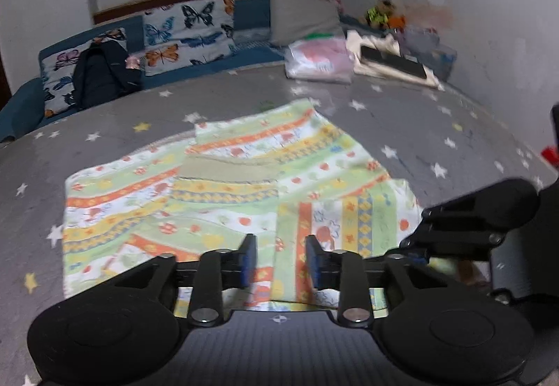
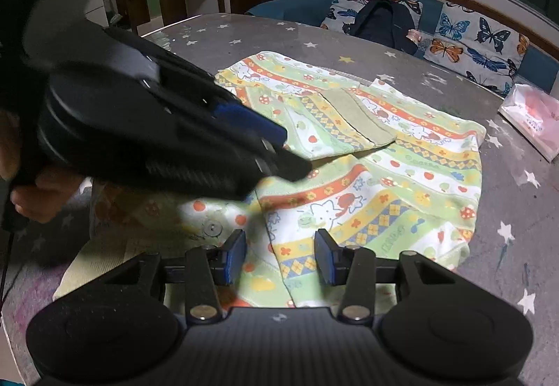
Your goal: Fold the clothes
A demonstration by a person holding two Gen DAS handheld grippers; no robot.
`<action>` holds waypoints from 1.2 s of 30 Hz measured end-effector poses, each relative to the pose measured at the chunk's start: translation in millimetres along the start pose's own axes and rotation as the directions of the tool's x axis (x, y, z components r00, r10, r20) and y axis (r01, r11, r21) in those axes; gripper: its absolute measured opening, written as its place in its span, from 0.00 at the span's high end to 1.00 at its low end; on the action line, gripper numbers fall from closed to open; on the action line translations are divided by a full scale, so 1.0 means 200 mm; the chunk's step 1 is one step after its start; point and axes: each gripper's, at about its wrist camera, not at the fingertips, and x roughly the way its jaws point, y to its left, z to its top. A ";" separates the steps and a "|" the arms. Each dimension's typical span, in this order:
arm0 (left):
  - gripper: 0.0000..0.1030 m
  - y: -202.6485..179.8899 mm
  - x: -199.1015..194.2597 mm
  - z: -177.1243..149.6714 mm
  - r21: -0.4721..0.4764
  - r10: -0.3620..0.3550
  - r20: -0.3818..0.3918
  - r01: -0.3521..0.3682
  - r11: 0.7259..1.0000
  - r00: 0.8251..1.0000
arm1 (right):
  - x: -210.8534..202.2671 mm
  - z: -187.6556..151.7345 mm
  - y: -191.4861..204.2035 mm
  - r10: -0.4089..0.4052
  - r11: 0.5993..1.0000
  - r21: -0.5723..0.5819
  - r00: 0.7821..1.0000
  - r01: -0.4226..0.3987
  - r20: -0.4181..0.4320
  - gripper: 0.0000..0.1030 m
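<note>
The garment [image 1: 241, 190] is a small piece of children's clothing in soft cotton, printed with stripes of light green, orange, yellow and white, with little cats, apples and mushrooms. It lies flat on the grey star-patterned table cover [image 1: 104, 127], partly folded: one part is turned over the middle, and a plain olive band [image 1: 227, 169], maybe the waistband, shows there. The near edge lies directly under and in front of the left gripper [image 1: 281, 258], whose jaws stand apart above the cloth. In the right wrist view the right gripper [image 2: 279, 258] hangs over the same near edge, jaws apart.
</note>
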 end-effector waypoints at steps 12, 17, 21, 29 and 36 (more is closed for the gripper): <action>0.98 0.17 -0.05 -0.02 -0.108 0.142 0.034 -0.138 0.985 0.989 | 0.00 0.01 0.00 -0.006 1.000 -0.016 1.000 0.006 0.002 0.57; 0.99 0.34 -0.26 -0.07 -0.222 0.224 0.096 -0.199 0.955 0.970 | -0.01 0.06 0.02 -0.013 0.999 -0.031 1.000 0.014 0.028 0.57; 0.99 0.45 -0.43 -0.16 -0.304 0.292 0.126 -0.243 0.921 0.948 | 0.02 0.11 0.05 -0.021 0.999 -0.045 0.999 0.023 0.043 0.58; 0.99 0.62 -0.67 -0.48 -0.487 0.433 0.073 -0.346 0.802 0.899 | 0.15 0.19 0.12 -0.039 0.995 -0.089 0.998 0.043 0.043 0.60; 0.95 0.69 -0.75 -0.69 -0.574 0.432 -0.011 -0.360 0.736 0.902 | 0.24 0.22 0.13 -0.063 0.994 -0.085 0.997 0.067 0.043 0.68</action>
